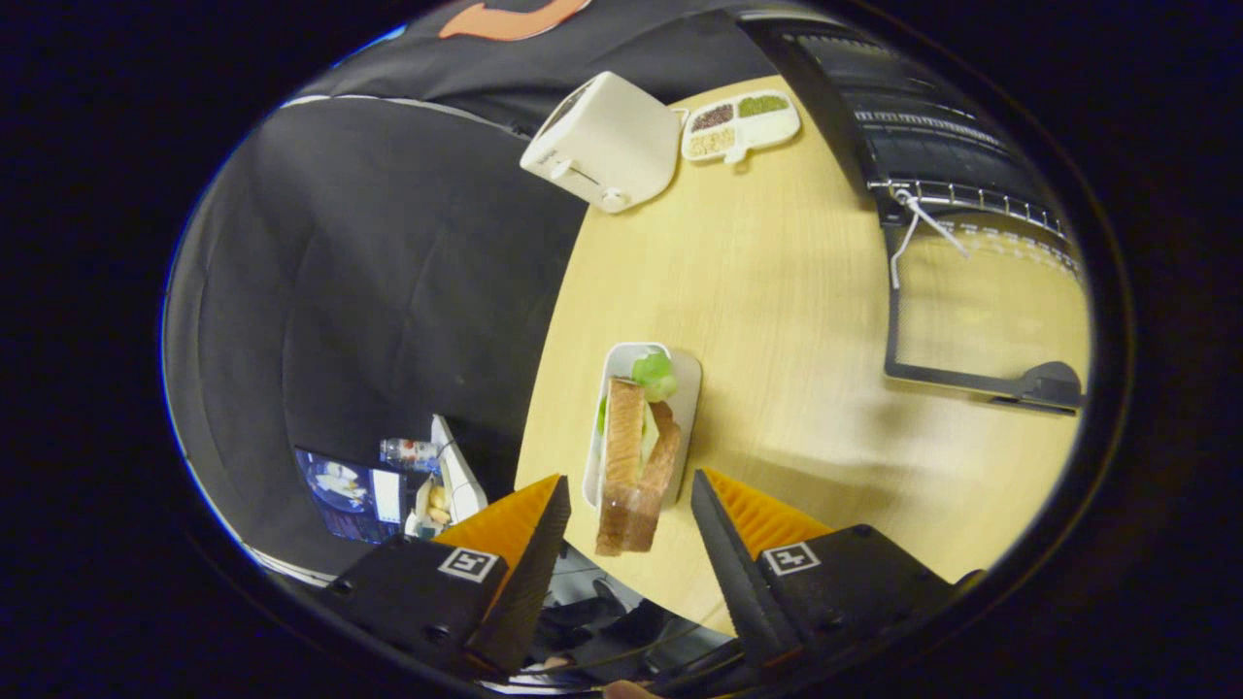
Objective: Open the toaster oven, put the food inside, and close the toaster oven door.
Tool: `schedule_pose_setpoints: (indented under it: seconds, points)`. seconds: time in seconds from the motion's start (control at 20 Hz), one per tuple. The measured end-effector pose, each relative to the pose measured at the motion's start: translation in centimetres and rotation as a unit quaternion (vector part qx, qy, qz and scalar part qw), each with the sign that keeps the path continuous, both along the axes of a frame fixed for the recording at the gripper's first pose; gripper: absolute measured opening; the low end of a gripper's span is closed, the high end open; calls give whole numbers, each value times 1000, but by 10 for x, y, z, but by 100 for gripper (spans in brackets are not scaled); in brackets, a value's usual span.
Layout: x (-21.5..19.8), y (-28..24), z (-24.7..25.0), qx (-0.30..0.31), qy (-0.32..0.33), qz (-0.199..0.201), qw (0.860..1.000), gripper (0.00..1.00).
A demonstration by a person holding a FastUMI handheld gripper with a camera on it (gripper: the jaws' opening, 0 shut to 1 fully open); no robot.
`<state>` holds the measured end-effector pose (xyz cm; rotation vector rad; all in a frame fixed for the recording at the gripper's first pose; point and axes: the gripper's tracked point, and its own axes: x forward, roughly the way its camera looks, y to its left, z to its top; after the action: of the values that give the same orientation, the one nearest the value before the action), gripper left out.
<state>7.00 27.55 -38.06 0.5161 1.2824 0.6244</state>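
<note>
Claw: the gripper (629,505) is spread wide, its two fingers apart and pressing on nothing.
Sandwich: the sandwich (633,466) lies in the gap between the fingers, its near end level with the fingertips and clear of both.
Plate: a white oblong plate (688,388) carries the sandwich, running toward 12 o'clock from the fingers; the sandwich's near end overhangs the plate's near rim.
Filling: green leaves show at the sandwich's far end.
Table: a pale wooden table (777,282) with a rounded edge bears everything.
Oven door: the open door (981,311) of the toaster oven (923,126) lies toward 2 o'clock, well apart from the plate; it seems to lie flat with a glass pane, though the bend of the view makes this unsure.
Toaster: a white toaster (604,143) stands at 12 o'clock, far beyond the plate, at the table's edge.
Tray: a divided tray (742,126) of grains sits just beside the toaster, toward 1 o'clock.
</note>
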Motion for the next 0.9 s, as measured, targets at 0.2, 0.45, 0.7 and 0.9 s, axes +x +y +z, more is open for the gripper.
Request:
schedule_pose_setpoints:
  seconds: [0.2, 0.45, 0.7, 0.9]
  points:
    - [5, 9, -5, 11, 17, -7, 1000, 65]
    - [1, 6, 0, 24, 30, -16, 999, 38]
    - [-4, 2, 44, 71, 22, -38, 996, 35]
    - [1, -21, 87, 114, -10, -70, 991, 35]
